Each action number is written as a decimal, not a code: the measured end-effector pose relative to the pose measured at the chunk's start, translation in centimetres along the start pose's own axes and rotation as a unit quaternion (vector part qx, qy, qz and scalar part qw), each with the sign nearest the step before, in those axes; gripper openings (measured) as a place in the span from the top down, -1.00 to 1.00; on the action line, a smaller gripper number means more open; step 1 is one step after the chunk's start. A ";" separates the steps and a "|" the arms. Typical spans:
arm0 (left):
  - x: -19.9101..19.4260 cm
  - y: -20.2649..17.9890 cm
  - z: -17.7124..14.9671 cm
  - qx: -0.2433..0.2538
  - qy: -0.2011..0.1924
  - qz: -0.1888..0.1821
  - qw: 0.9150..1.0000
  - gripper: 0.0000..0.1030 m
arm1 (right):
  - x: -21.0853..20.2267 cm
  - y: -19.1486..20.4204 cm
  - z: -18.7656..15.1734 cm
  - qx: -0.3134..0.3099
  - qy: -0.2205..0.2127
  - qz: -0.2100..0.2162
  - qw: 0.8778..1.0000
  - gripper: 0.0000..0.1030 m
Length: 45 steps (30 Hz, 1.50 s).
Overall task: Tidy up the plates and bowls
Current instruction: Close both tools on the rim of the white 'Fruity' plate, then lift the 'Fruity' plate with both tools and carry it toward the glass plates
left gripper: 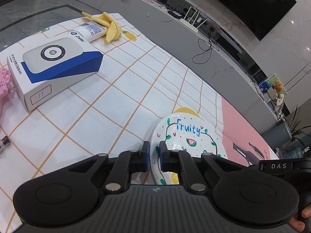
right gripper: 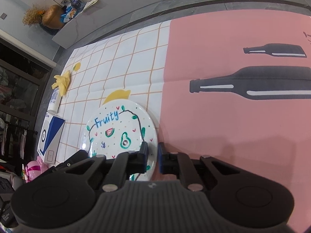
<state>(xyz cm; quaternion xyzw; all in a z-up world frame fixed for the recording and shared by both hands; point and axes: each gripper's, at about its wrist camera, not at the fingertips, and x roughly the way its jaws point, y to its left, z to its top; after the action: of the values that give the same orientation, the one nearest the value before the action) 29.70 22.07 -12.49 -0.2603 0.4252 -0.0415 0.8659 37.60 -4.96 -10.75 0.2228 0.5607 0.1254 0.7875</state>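
A white plate (left gripper: 191, 136) painted with "Fruity", a watermelon and an avocado is held between both grippers just above the tablecloth. My left gripper (left gripper: 154, 156) is shut on the plate's left rim. My right gripper (right gripper: 153, 158) is shut on the plate's (right gripper: 120, 132) right rim. The right gripper's body (left gripper: 281, 167) shows at the right edge of the left wrist view. No bowl is in view.
A white and blue HP box (left gripper: 56, 68) lies to the left, with a white tube (left gripper: 89, 32) and a yellow cloth (left gripper: 109, 27) beyond it. A pink item (left gripper: 4, 81) is at the left edge. The cloth's pink half (right gripper: 233, 116) carries bottle prints.
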 end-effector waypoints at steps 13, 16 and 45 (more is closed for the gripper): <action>-2.8 -1.6 0.2 0.018 -0.006 -0.017 1.000 0.83 | -2.8 0.4 -0.7 0.010 -0.012 -0.004 1.000 0.83; -4.0 -2.1 0.3 0.014 -0.015 -0.025 0.999 0.83 | -4.5 0.7 -1.1 0.004 -0.022 0.003 1.000 0.84; -13.8 -19.1 -10.4 0.148 -0.026 -0.163 0.975 0.84 | -28.6 -12.0 -13.7 0.054 -0.166 0.042 0.984 0.86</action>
<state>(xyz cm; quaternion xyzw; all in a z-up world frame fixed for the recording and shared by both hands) 15.92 5.38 1.42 -0.1965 0.3438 -0.2380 0.8869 14.41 -25.31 3.35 0.3059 0.4181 0.0889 0.8507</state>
